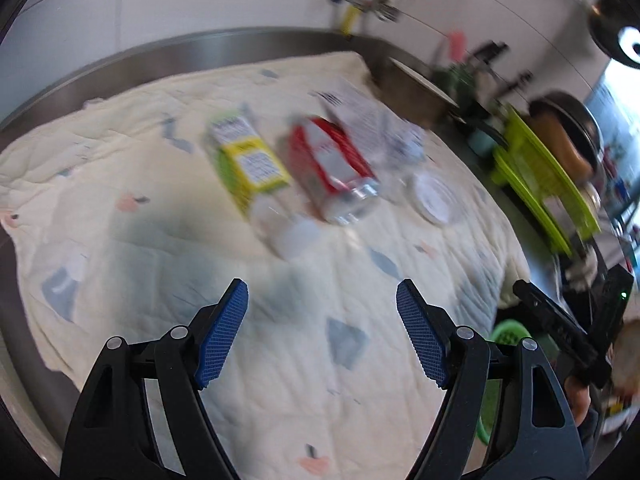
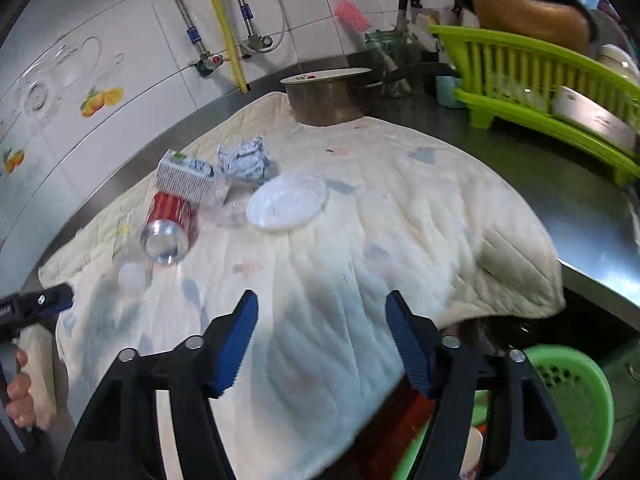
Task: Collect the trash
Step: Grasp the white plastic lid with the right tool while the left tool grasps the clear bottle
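Observation:
Trash lies on a cream quilted cloth [image 2: 400,220]: a red can [image 2: 168,224] on its side, a small carton [image 2: 186,178], crumpled paper [image 2: 244,158], a clear plastic lid [image 2: 286,200] and a clear bottle [image 1: 248,164] with a yellow-green label. My left gripper [image 1: 322,300] hovers open over the cloth, short of the bottle and the red can [image 1: 336,168], with nothing between its blue pads. My right gripper [image 2: 322,308] is open above the cloth's near part, well short of the lid, and holds nothing.
A steel pot [image 2: 328,96] stands at the cloth's far edge. A green dish rack [image 2: 540,92] with dishes fills the right of the steel counter [image 2: 560,184]. A green basket [image 2: 572,400] sits low at the near right. Taps and hoses hang on the tiled wall.

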Demonstrator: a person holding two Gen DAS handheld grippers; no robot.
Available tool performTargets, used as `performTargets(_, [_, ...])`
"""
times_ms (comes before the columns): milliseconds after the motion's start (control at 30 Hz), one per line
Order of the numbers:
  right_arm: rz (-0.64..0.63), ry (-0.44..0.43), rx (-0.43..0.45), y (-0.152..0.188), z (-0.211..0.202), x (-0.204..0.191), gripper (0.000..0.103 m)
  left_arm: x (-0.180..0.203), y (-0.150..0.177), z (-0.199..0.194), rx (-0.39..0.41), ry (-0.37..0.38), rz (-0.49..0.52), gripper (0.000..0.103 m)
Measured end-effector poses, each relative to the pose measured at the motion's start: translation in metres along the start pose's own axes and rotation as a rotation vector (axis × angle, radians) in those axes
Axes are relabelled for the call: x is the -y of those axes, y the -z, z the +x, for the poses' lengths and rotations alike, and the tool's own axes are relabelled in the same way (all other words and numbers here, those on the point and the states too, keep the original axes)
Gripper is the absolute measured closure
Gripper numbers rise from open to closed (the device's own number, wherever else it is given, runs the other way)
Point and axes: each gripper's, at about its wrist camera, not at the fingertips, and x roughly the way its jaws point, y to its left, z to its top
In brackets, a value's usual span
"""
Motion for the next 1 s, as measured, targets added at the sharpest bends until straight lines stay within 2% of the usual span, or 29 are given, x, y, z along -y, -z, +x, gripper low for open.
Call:
performTargets(267, [0.005,-0.01,-0.024,-0.053,0.064,-0.013,0.056,-0.035,-0.04,0.007,0.023,-0.058,-0.083,0.027])
performTargets(500, [0.074,-0.003,-0.064,-0.077,0.109,-0.001,0.066,-0.053,-0.064,0.024,0.01,-0.07,-0.144,0.027])
performTargets(733, [0.061,0.005,-0.096,-0.083,0.138,-0.003,0.08,-0.063,-0.079,0.051,-0.031,-0.083,-0.195,0.027])
performTargets(833, [0.058,0.019,-0.096,-0.083,0.14,-0.003,0.095,-0.064,-0.084,0.064,-0.053,-0.068,-0.22,0.027])
performTargets(1000, [0.033,0.021,-0.077,-0.081,0.134,-0.007,0.096,-0.055,-0.089,0.083,-0.076,-0.089,-0.244,0.027])
